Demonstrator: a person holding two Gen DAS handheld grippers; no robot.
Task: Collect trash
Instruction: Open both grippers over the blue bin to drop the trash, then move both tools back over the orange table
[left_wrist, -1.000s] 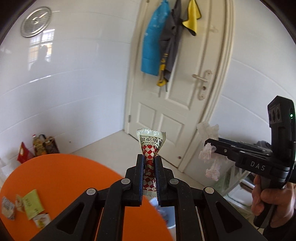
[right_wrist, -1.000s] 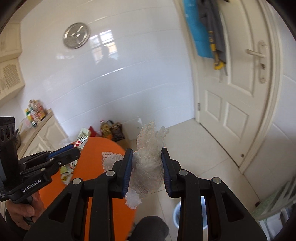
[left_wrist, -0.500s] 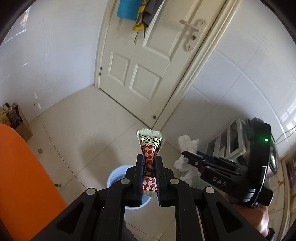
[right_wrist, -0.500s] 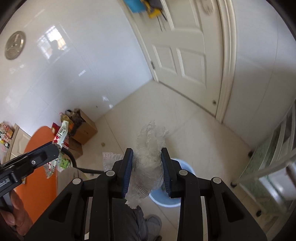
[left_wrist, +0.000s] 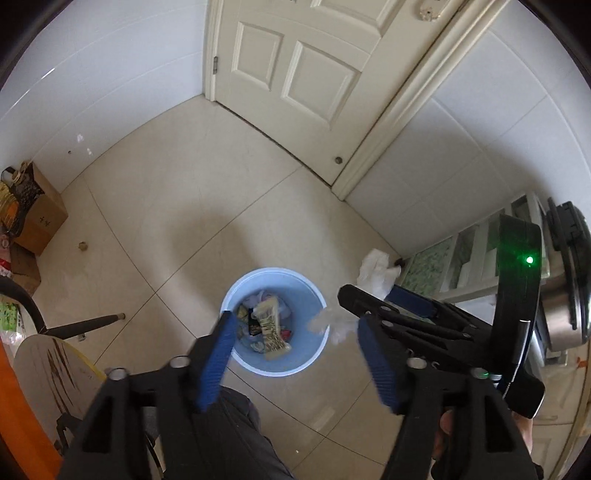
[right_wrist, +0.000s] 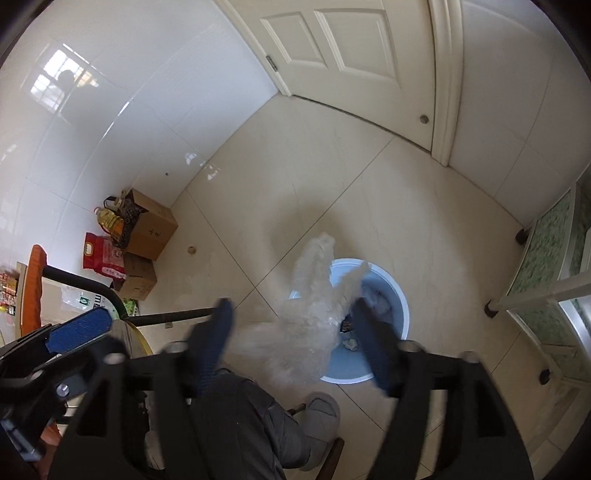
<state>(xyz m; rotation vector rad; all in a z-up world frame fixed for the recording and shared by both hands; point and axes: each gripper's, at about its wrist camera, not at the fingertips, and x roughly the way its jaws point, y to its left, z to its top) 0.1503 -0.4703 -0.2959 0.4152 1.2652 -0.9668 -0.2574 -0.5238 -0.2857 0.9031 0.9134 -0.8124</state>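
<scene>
Because both grippers are hanging over the blue bin to drop trash, the left gripper and right gripper are opening, the snack wrapper already lying inside and the crumpled plastic falling loose between the right's spread jaws.

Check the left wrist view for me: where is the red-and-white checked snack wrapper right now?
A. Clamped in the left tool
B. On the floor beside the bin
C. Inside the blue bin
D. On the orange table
C. The snack wrapper lies among the trash inside the blue bin, and the left tool, its jaws opening, has nothing between its blue pads.
</scene>
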